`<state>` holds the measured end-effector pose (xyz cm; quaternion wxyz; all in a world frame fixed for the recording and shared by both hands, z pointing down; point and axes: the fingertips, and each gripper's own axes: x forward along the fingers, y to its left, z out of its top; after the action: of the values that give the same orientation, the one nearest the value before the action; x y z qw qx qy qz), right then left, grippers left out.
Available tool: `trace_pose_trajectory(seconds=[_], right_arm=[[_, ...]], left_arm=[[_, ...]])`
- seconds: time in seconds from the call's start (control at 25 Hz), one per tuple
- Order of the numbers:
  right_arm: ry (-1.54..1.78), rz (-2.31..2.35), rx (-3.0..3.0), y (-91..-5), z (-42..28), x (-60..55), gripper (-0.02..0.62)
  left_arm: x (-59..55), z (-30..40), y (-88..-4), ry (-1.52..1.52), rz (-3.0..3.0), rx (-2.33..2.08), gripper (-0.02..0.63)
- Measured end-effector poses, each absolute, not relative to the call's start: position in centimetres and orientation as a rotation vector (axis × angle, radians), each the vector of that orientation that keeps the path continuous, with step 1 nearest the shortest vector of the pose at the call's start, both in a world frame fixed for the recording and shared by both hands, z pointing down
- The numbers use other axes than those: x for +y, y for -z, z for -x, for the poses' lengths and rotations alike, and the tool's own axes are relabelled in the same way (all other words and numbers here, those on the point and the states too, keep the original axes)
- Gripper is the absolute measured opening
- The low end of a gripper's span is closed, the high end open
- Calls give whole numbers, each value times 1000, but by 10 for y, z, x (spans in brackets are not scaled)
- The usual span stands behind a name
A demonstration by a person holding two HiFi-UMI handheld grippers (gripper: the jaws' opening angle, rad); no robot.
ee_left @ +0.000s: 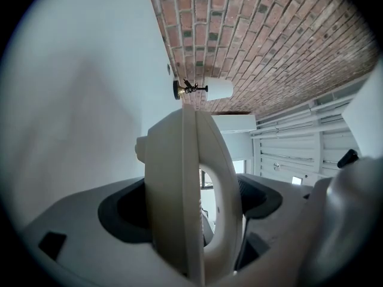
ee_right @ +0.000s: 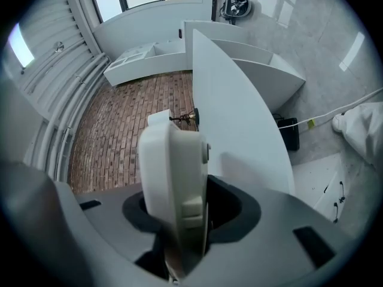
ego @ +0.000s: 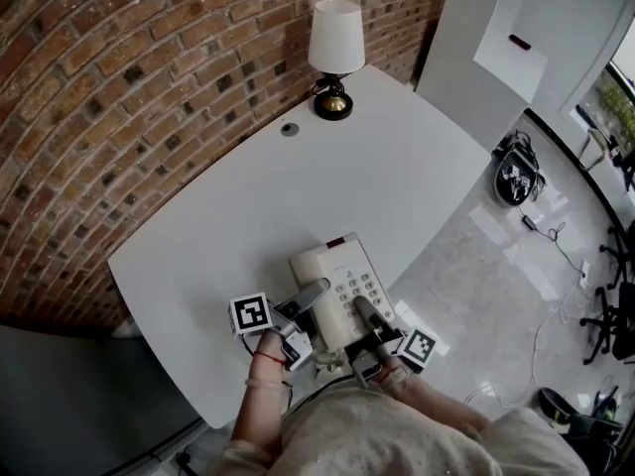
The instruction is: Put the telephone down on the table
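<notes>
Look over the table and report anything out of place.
Only the telephone: it is at the table's near edge, seemingly partly past it, clamped between the left gripper and right gripper; whether it rests on the table is unclear. The lamp stands upright.

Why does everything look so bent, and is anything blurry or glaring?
Head view: wide lens bows the brick wall and table; lamp sharp. Left gripper view: black rounded corners, the close telephone slightly soft. Right gripper view: same dark corners, bright glare streaks on the floor.
</notes>
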<state>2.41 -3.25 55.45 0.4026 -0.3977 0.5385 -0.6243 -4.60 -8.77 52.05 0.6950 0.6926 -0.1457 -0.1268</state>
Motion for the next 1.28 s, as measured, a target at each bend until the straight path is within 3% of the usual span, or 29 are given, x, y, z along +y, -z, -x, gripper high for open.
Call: trace_pose_trajectory(seconds=[1.28], right_arm=[[1669,969,1403,-579,-53,-213,167]], left_arm=[[-264,29,-547,433,-1501,-464,431]])
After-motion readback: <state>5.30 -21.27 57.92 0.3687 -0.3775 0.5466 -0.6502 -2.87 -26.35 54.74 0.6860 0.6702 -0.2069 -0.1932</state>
